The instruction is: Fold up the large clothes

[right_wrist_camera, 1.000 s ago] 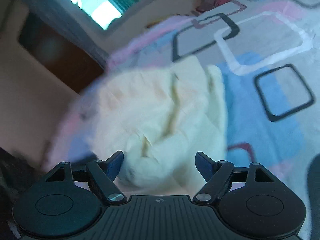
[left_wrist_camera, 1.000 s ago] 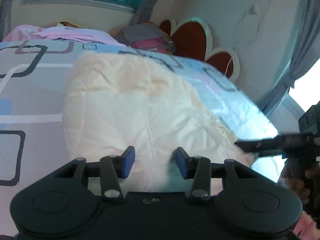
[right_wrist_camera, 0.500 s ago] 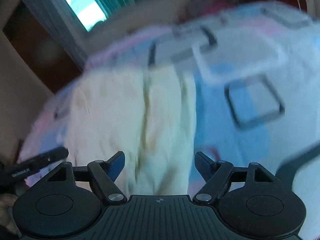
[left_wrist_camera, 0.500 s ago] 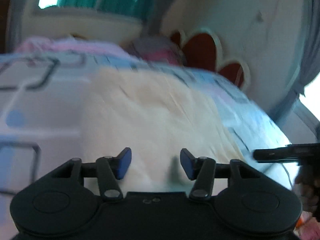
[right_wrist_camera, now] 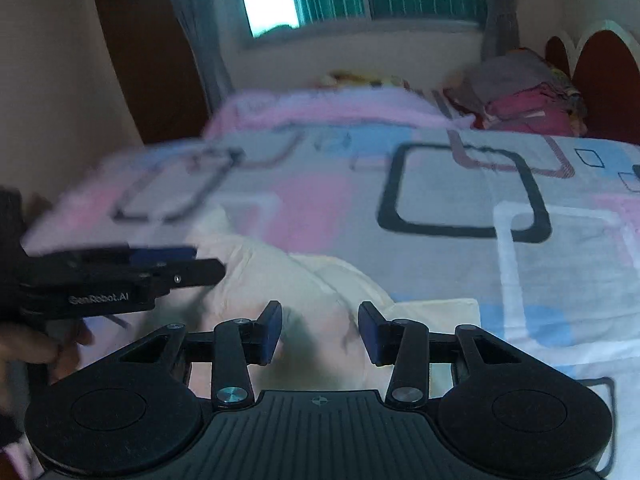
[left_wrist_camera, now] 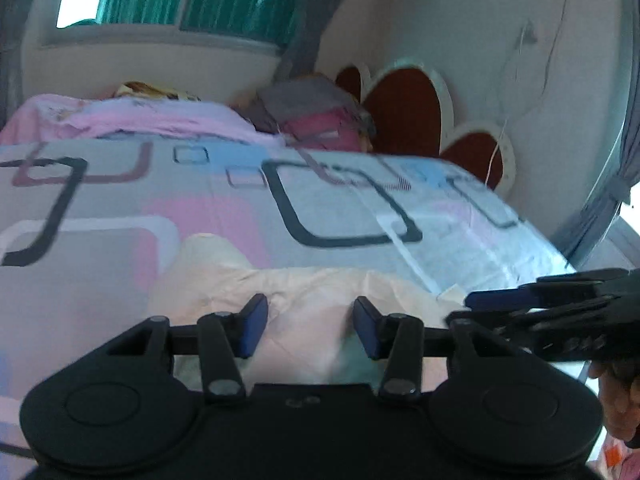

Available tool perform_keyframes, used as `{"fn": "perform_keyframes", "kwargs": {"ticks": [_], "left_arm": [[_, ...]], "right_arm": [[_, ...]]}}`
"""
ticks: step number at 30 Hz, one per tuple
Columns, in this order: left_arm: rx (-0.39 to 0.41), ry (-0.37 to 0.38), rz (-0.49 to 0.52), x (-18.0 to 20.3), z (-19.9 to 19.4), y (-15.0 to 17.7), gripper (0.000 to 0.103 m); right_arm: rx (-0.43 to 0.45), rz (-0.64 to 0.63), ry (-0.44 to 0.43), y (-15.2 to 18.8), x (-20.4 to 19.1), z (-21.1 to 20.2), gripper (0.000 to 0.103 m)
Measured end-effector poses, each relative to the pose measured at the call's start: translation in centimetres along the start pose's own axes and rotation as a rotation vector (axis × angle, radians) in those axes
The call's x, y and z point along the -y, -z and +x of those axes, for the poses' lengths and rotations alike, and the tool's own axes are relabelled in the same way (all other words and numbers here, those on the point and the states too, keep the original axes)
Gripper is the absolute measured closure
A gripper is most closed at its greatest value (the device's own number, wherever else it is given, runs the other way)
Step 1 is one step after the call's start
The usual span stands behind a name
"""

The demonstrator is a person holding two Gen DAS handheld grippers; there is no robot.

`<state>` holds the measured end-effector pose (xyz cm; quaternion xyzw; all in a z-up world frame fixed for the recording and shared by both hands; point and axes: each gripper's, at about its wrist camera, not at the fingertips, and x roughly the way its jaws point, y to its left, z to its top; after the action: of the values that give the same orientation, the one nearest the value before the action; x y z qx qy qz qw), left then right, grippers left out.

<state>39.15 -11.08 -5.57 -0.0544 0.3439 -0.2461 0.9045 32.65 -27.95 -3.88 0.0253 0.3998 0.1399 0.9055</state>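
Compared with a second earlier, the cream garment (left_wrist_camera: 320, 300) filled far less of both views and lay bunched low on the bed (left_wrist_camera: 360, 216), right under and just ahead of each claw. The left claw (left_wrist_camera: 310, 326) and the right claw (right_wrist_camera: 320, 332) both stood parted with nothing between their pads, side by side over the cloth. A fold looked just laid down and released; a fresh grip would come next.
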Motion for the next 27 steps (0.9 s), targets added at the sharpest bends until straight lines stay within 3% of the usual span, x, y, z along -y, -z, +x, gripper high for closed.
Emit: {"fn": "perform_keyframes", "kwargs": {"ticks": [4, 9, 18, 21, 22, 23, 25, 27], "left_arm": [[-0.052, 0.011, 0.0, 0.4, 2.4, 0.9, 0.058], [-0.141, -0.022, 0.05, 1.6, 5.2, 1.6, 0.057], [-0.163, -0.042, 0.077, 1.9, 6.2, 2.1, 0.057], [-0.147, -0.016, 0.06, 1.7, 4.4, 1.2, 0.051], [-0.113, -0.013, 0.044, 1.6, 2.8, 1.0, 0.037], [-0.077, -0.007, 0.038, 1.6, 1.2, 1.0, 0.031], [-0.035, 0.009, 0.038, 1.7, -1.8, 1.5, 0.031], [-0.042, 0.019, 0.024, 1.7, -3.7, 2.4, 0.035]], "right_arm": [[-0.058, 0.074, 0.042, 2.0, 2.6, 2.5, 0.06], [-0.09, 0.171, 0.016, 4.0, 5.2, 4.0, 0.06], [-0.099, 0.191, 0.023, 4.1, 5.3, 4.2, 0.06], [-0.076, 0.208, 0.033, 3.2, 5.1, 2.1, 0.059], [-0.046, 0.2, 0.029, 3.0, 4.8, 0.7, 0.059], [-0.024, 0.188, 0.024, 2.9, 4.4, -0.6, 0.059], [-0.003, 0.161, 0.009, 3.0, 3.3, -2.9, 0.059], [-0.007, 0.131, -0.017, 3.7, 2.0, -4.5, 0.059]]}}
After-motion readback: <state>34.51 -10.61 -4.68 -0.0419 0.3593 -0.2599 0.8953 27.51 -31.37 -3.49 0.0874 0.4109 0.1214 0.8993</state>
